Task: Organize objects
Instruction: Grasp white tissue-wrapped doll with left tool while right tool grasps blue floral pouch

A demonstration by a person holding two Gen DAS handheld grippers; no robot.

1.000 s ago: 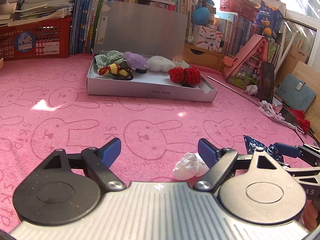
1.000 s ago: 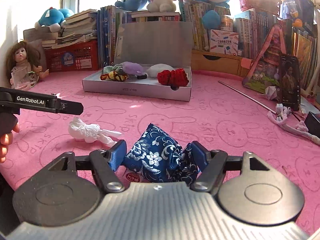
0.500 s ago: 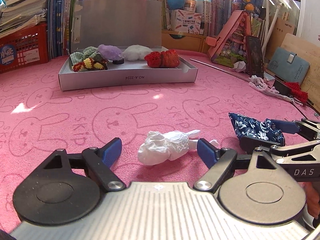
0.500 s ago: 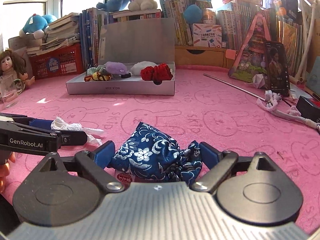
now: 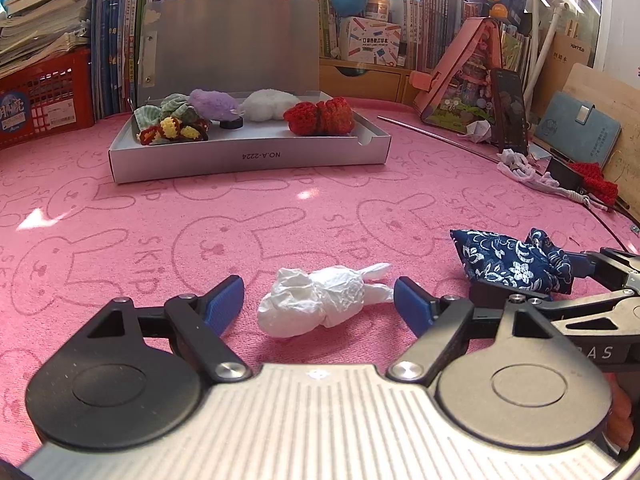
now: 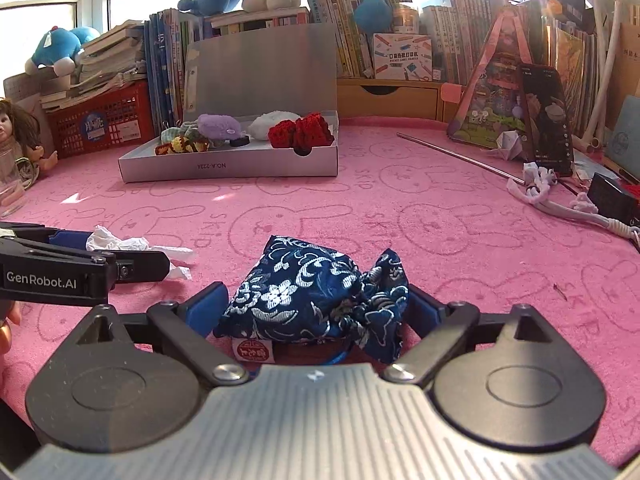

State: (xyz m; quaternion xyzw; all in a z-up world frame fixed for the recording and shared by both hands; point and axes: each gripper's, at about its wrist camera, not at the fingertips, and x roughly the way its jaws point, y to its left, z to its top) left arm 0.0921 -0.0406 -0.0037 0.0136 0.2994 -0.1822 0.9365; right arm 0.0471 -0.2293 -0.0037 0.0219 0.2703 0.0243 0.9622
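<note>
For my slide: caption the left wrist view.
Left gripper, jaws open, straddles a white crumpled bag on the pink mat.

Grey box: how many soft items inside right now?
5 visible in the grey box: green-striped piece back left, yellow-and-red crochet front left, purple plush, white plush, red crochet at the right end. More may be hidden behind them.

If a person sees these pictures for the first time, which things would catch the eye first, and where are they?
Probably the pink rabbit-print mat that covers the whole surface. On it, a crumpled white tissue lies between the open fingers of the left gripper, and a dark blue floral pouch sits between the fingers of the right gripper. Farther back, an open grey box holds colourful crocheted pieces.
</note>
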